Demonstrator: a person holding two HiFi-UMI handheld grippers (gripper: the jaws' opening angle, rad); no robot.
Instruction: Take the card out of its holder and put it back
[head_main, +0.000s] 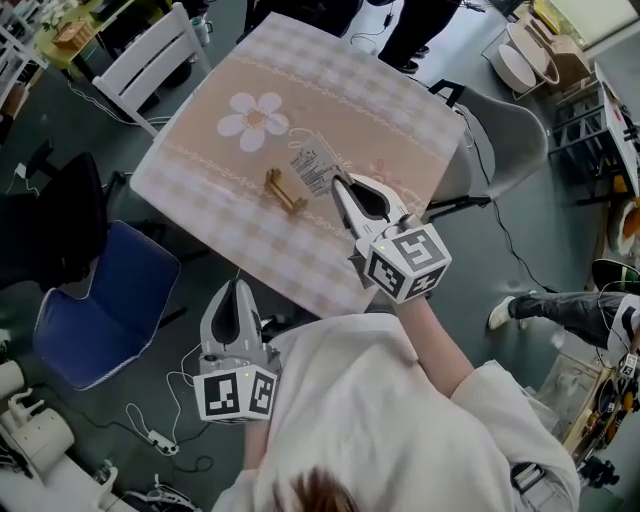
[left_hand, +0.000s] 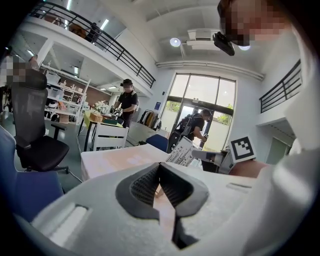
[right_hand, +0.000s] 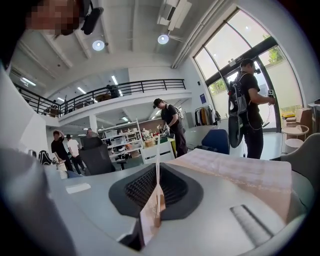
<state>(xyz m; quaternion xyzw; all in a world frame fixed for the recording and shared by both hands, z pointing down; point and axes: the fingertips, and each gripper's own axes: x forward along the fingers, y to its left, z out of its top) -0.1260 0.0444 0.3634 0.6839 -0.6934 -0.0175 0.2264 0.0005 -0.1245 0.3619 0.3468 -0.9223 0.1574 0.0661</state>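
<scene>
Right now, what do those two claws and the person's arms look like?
The left claw and right claw are pale grey shells tapering to a point, lined with dark ribbed pads. Each carries a cube of black-and-white square markers. The person wears a loose whitish top with short sleeves.

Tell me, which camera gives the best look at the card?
The head view: the card shows its printed face, held in the jaws of the right gripper near the gold holder. The right gripper view sees it only edge-on between the jaws; the left gripper view shows it small and distant.
</scene>
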